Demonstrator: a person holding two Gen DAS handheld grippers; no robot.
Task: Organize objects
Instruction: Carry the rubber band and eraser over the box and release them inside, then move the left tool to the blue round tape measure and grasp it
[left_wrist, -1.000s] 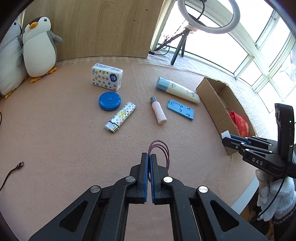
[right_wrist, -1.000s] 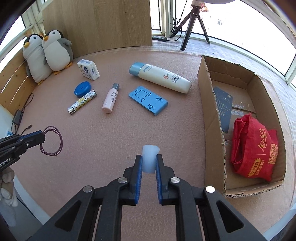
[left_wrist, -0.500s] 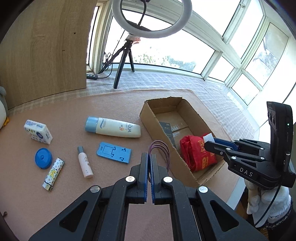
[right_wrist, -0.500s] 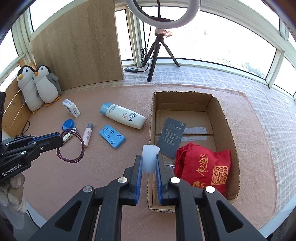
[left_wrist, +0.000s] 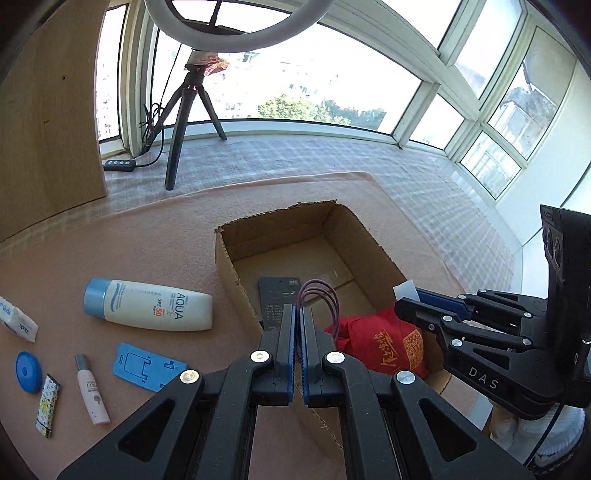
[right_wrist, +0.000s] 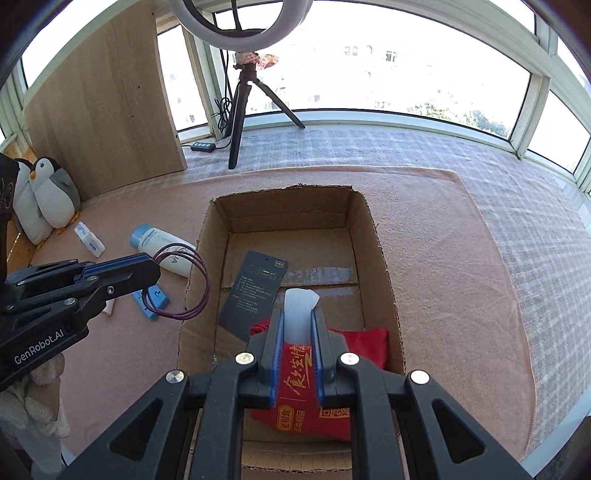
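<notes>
Sunlit tabletop (right_wrist: 443, 236), box (right_wrist: 354, 206) lying ahead, centre frame.
Right hand-held gripper (right_wrist: 297, 325) is pinching a white piece (right_wrist: 299, 306) over it; left hand-held gripper (left_wrist: 297, 321), clamping purple bands (left_wrist: 325, 299), is hanging at its left wall.

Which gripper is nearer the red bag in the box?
Right. The right gripper is directly above the red bag; the left gripper hangs outside the cardboard box, left of its wall.

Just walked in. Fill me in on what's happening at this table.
A person is tidying loose items into a cardboard box. The left gripper is shut on purple hair ties, held at the box's left wall. The right gripper is shut on a white piece, held above the red bag inside. A sunscreen bottle and other small items lie outside.
</notes>
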